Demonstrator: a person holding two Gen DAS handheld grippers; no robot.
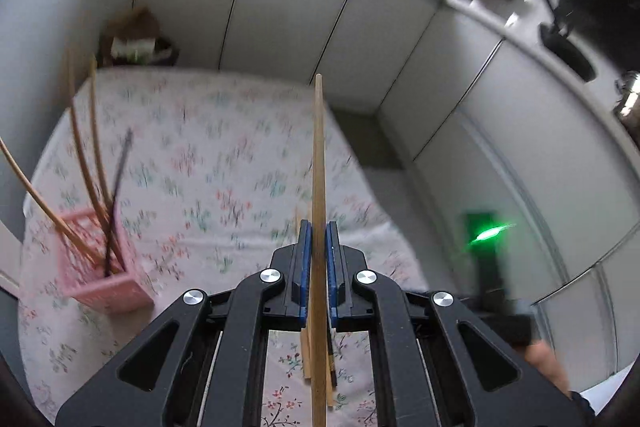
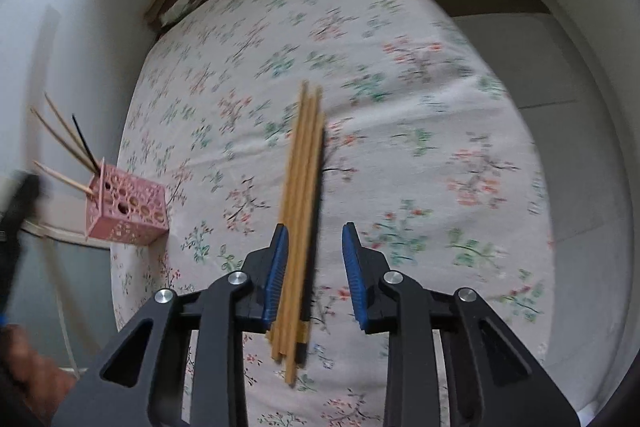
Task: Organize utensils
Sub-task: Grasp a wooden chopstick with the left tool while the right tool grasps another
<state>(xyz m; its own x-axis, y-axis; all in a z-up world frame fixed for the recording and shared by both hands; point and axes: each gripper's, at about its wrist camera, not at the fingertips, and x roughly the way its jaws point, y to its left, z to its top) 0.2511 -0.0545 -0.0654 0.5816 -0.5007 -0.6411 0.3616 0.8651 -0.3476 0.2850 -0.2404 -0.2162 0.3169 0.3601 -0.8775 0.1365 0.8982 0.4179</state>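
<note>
My left gripper (image 1: 319,243) points out over the table with its blue pads (image 1: 305,247) pinched on a single wooden chopstick (image 1: 319,163), which stands up straight between them and rises well past the fingertips toward the white cabinet doors (image 1: 288,11). My right gripper (image 2: 314,255) is angled down at the tabletop, its two fingers spread wide with nothing gripped. A bundle of chopsticks (image 2: 302,195) lies flat on the cloth in that gap, close against the left-hand blue pad (image 2: 278,267) and clear of the other; whether the pad touches them I cannot tell. Most sticks in the bundle are pale wood, with a dark one along the right edge. Off to my left, at the table's edge, sits a pink holder (image 2: 126,213), a boxy plastic block with round holes in its top and a perforated pattern on its sides. Several wooden chopsticks and one black one lean out of it, fanned at different angles. The floral tablecloth (image 2: 400,147) is white, soft and lightly wrinkled, printed with small red and green sprigs.
</note>
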